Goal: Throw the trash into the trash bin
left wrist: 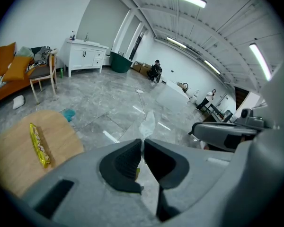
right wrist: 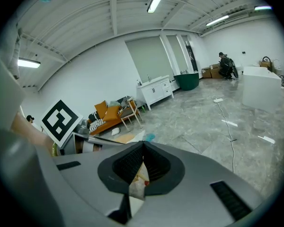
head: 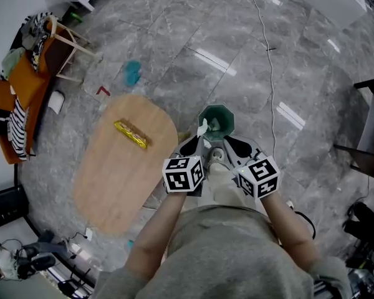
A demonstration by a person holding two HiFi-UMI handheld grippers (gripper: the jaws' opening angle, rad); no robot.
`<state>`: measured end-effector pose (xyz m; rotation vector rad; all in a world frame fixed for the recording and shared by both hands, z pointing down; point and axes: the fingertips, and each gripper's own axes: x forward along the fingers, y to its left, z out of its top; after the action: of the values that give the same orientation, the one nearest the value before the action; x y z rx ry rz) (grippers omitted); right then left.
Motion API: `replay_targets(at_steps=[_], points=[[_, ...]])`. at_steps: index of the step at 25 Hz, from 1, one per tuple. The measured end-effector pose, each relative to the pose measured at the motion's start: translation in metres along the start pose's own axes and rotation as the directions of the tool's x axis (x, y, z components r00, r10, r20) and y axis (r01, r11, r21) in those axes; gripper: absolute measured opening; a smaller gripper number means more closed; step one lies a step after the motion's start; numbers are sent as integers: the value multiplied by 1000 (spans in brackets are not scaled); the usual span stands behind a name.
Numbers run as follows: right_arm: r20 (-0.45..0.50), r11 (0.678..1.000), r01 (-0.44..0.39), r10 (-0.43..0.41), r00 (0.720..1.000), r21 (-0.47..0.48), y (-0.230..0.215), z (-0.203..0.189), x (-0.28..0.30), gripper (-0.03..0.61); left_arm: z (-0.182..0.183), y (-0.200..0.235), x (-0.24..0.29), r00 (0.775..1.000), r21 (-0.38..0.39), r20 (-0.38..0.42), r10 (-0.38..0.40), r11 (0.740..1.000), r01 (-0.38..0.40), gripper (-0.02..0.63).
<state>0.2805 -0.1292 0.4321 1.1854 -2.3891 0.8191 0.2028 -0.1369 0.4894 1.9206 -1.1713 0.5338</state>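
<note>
Squeezed shut on the crinkly white trash [left wrist: 148, 122] with left gripper [left wrist: 143, 141] and right gripper [right wrist: 142, 144] — held over the green bin [head: 228, 113] (probably for dropping straight in).

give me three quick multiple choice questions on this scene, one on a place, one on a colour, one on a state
1. Where does the yellow wrapper lie?
A. on the floor
B. on the wooden table
C. on a chair

2. What colour is the trash bin?
A. green
B. red
C. white

3. How do the jaws of the left gripper stand?
A. wide open and empty
B. shut on a thin white plastic scrap
C. shut on the yellow wrapper

Answers:
1 B: the head view shows the wrapper flat on the tabletop.
2 A: the bin on the floor ahead of the grippers is dark green.
3 B: in the left gripper view the pads meet with the scrap sticking out beyond them.
</note>
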Motion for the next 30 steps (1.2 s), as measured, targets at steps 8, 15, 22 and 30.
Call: replay_targets(at_steps=[8,15,22,30], points=[[-30,999,29,-28,999,39,-13,-32,14,9,-19,14,20,1000,-11,-25,0,1000,0,31],[-28,993,79,-76,997,90,-31,-45,29,9,-29,24,46,998,1,-56,-18,1000,18,31],[-43,986,106,-101,994,129,-48,-74,52,9,-44,39,81,997,2,-76,-30,1000,30,31],[-60,981,132,-124,990,144,-60,-103,76,9,-69,61,120,993,3,-114,-40,999,41,31]])
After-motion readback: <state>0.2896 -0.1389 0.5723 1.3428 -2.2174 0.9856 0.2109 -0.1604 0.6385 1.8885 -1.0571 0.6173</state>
